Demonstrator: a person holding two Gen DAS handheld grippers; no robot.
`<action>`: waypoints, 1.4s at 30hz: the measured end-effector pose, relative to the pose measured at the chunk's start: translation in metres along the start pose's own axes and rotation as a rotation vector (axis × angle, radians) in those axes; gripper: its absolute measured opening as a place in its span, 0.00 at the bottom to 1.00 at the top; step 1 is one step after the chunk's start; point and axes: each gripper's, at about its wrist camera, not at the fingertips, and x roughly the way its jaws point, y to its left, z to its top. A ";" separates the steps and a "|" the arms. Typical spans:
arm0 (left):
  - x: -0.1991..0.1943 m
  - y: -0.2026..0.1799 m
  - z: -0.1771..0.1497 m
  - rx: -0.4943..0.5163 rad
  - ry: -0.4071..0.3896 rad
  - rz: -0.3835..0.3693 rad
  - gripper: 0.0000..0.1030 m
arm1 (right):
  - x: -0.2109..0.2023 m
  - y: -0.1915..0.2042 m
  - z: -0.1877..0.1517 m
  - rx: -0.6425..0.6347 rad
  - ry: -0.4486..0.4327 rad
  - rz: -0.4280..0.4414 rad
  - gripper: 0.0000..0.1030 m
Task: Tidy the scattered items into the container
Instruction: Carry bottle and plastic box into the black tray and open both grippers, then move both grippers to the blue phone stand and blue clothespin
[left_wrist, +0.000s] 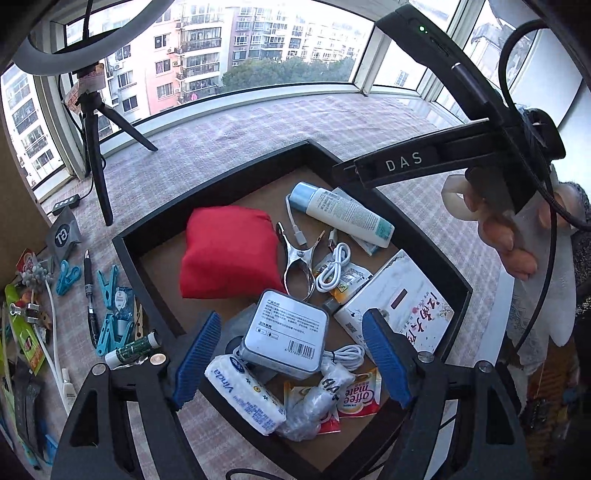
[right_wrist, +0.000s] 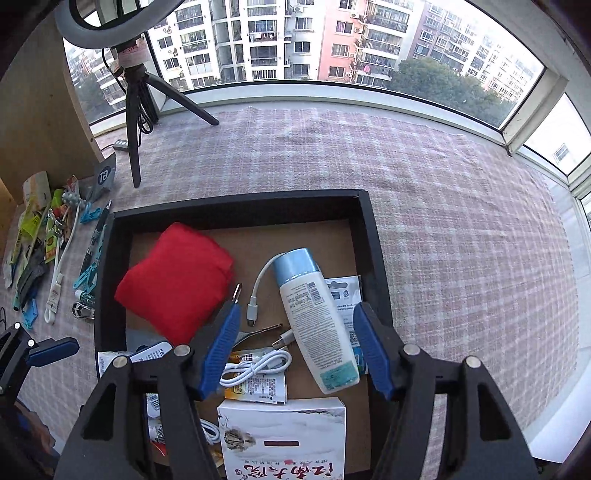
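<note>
1. Black tray (left_wrist: 155, 221) is sitting on the checked cloth (right_wrist: 443, 206), brown floor, already loaded.
2. Inside: red pouch (left_wrist: 225, 254) at 10 o'clock, white bottle with blue cap (right_wrist: 314, 317) lying at 1 o'clock, metal clip (left_wrist: 295, 266) and coiled white cable (left_wrist: 332, 269) at centre, grey tin (left_wrist: 286, 332) at 6 o'clock, white box (left_wrist: 399, 306) at 4 o'clock.
3. Readable text: "Vinda" on tissue pack (left_wrist: 245, 393), "Coffee mate" on sachet (left_wrist: 358, 395), "GT" on the grey packet (left_wrist: 64, 234) outside the tray.
4. Loose items are still lying at 9 o'clock of the tray: blue pegs (left_wrist: 110, 317), pen (left_wrist: 88, 288).
5. Left gripper (left_wrist: 291, 362) is hovering over the tin, jaws wide apart, gripping nothing.
6. Right gripper (right_wrist: 295, 350) is hovering over the bottle, jaws wide, empty.
</note>
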 end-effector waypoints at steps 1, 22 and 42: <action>-0.002 0.001 -0.002 -0.001 -0.006 0.006 0.74 | 0.000 0.002 -0.001 -0.001 -0.003 0.002 0.61; -0.056 0.121 -0.093 -0.278 -0.037 0.178 0.74 | -0.011 0.121 -0.016 -0.183 -0.045 0.185 0.61; -0.133 0.273 -0.224 -0.725 -0.108 0.325 0.72 | 0.001 0.282 -0.023 -0.347 -0.004 0.329 0.61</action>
